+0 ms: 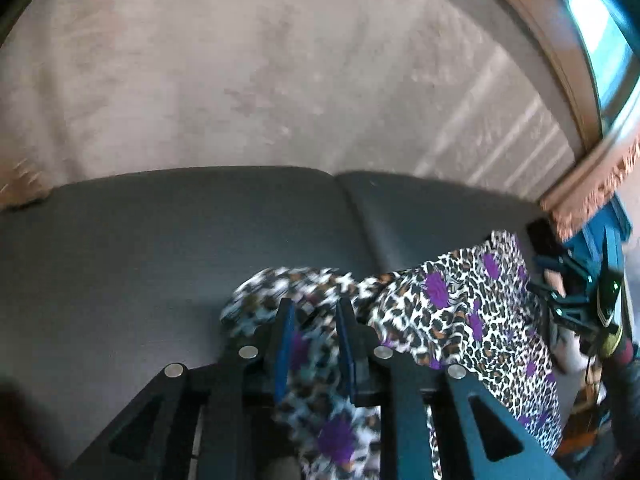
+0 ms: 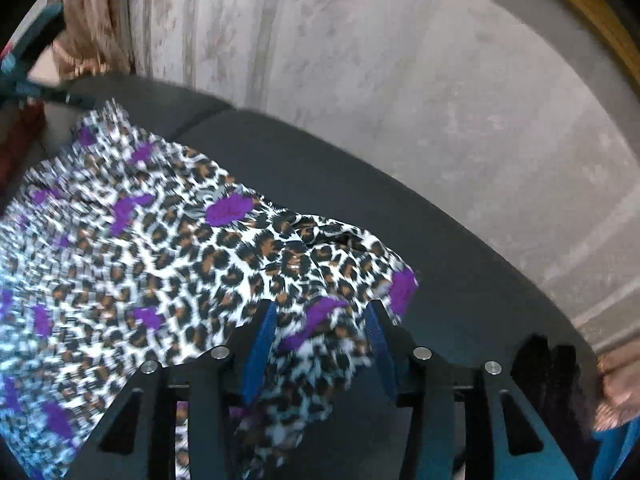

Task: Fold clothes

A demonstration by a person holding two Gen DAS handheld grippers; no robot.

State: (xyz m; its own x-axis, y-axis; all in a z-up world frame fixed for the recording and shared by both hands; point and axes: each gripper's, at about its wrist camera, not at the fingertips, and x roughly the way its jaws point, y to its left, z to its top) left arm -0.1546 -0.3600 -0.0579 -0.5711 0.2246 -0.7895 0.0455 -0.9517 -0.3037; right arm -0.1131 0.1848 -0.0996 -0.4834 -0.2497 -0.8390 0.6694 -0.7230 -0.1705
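The left gripper [image 1: 314, 312] pointed forward and a little down toward the wall, and its two blue pads [image 1: 285, 340] stood at a narrow gap with a bunch of the leopard-print garment [image 1: 460, 308] pressed between them. The right gripper [image 2: 322, 320] was tilted, so the surface ran in a slope across its view; its jaws were a bit wider, but they also gripped a fold of the same garment [image 2: 168, 256], which hung down between the fingers. The cloth was white with black and brown spots and purple flowers. It stretched from one gripper to the other and lay partly on the dark grey surface [image 1: 160, 232], which had a seam in the middle. In the left view the other gripper appeared at the far right edge, just beside the cloth. Behind the surface stood a pale wall [image 1: 240, 80] with a faint flower pattern. A wooden frame [image 1: 560, 60] and a bright window were at the upper right.
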